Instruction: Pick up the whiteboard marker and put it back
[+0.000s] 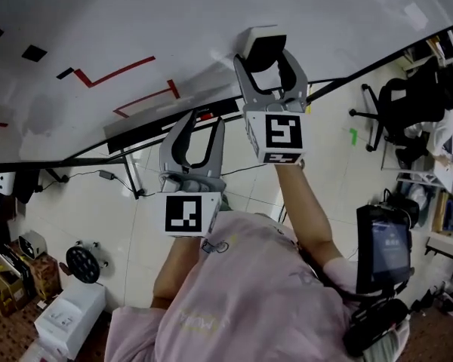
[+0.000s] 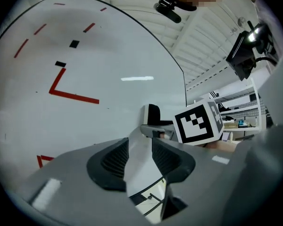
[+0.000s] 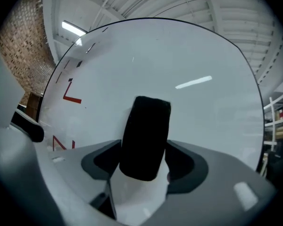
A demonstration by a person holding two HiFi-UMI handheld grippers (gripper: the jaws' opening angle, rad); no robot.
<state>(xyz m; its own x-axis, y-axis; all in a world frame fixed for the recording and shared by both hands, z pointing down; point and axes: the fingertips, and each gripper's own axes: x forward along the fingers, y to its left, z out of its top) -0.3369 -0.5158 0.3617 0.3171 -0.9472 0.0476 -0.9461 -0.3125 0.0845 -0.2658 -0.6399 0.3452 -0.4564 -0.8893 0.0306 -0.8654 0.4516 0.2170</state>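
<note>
The right tool (image 1: 263, 55) stands spread around a black-and-white block (image 1: 260, 42) against the whiteboard (image 1: 136, 21) at 12 o'clock; I cannot tell whether this is the marker. The left tool (image 1: 205, 119), released and empty, hovers at 7 o'clock of it. Red lines (image 1: 113, 72) lie at 10 o'clock and an office chair (image 1: 408, 100) at 3 o'clock.

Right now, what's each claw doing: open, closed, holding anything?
Left claw: open, nothing between its jaws.
Right claw: open, black-faced eraser between its jaws, not clearly squeezed.
</note>
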